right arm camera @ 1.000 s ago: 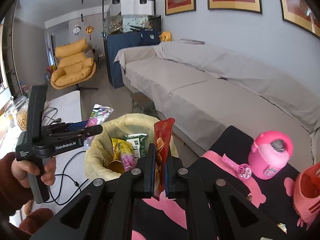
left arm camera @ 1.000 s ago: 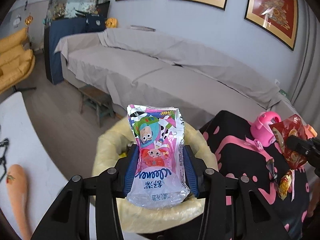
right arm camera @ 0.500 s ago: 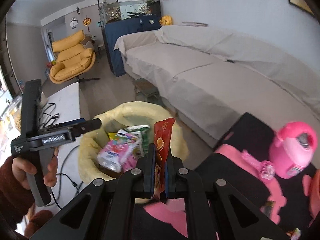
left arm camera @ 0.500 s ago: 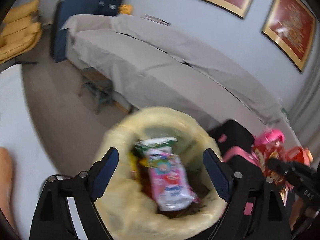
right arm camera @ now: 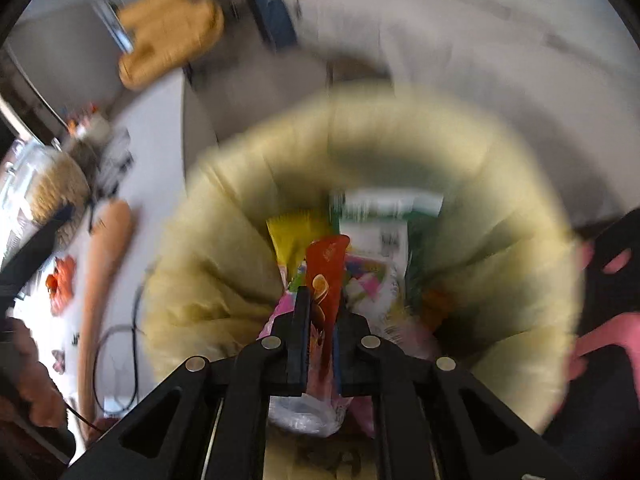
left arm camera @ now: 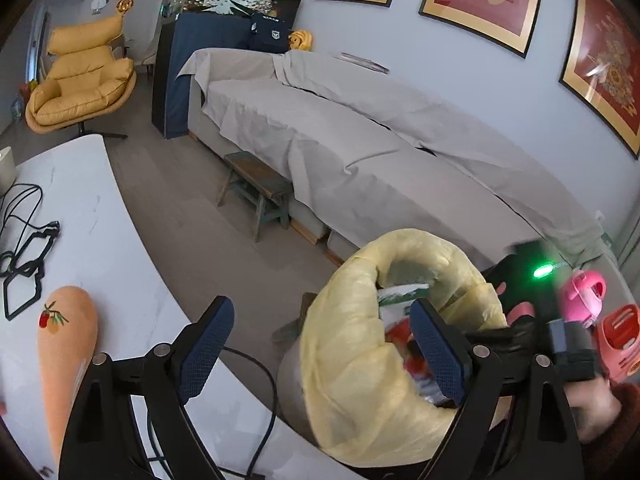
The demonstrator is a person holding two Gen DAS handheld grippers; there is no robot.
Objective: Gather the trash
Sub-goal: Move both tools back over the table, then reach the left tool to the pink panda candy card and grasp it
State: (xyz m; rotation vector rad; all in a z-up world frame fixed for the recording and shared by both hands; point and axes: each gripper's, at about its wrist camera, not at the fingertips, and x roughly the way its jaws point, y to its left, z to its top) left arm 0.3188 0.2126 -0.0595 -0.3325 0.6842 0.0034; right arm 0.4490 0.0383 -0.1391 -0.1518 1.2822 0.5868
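A bin lined with a yellow bag [left arm camera: 360, 344] stands beside the table; it fills the blurred right wrist view [right arm camera: 500, 184]. Inside lie several wrappers, among them a green-and-white packet [right arm camera: 384, 220] and a pink tissue pack [right arm camera: 372, 280]. My left gripper [left arm camera: 320, 340] is open and empty, to the left of the bin's mouth. My right gripper [right arm camera: 320, 320] is shut on a red snack wrapper [right arm camera: 326, 268] and holds it over the bin's opening. The right gripper's body also shows at the bin's right in the left wrist view [left arm camera: 560, 344].
A white table [left arm camera: 80, 240] with black cables [left arm camera: 24, 240] and an orange club-shaped toy [left arm camera: 64, 352] is on the left. A grey-covered sofa [left arm camera: 360, 128], a small wooden stool [left arm camera: 256, 188] and a yellow armchair [left arm camera: 80, 80] stand behind. A pink toy [left arm camera: 582, 292] sits on the black-and-pink cloth.
My left gripper opened and dropped the pink tissue pack into the bin, then drew back to the left. My right gripper carried the red wrapper over the bin's mouth.
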